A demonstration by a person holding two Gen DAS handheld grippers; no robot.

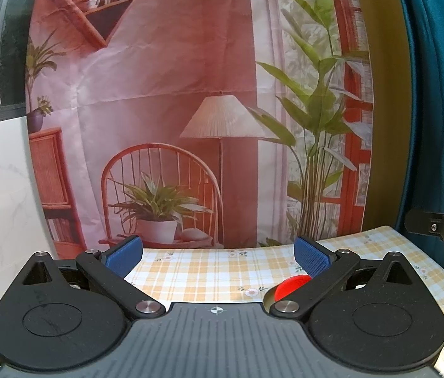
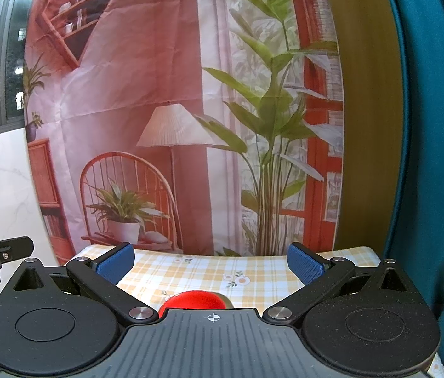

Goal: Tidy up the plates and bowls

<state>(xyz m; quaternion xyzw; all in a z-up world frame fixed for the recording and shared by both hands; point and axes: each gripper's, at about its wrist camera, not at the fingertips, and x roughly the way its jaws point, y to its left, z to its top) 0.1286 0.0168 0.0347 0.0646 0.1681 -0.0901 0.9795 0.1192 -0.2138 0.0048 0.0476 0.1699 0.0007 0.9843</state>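
Across the lower half of both wrist views I see my own grippers, each above a table with a yellow plaid, flower-printed cloth. On my left gripper the jaws are spread wide, blue pads well apart with only cloth between them. Low and right of centre in that view, a red bowl or plate peeks out from behind the right finger's arm; I cannot tell which it is. My right gripper is likewise spread wide and grips nothing. At the bottom centre of its view the same red dish sits just beyond the gripper body, mostly hidden by it. Filling the upper part of both frames is a printed backdrop with a lamp, chair and plants; a teal curtain hangs at the right edge.
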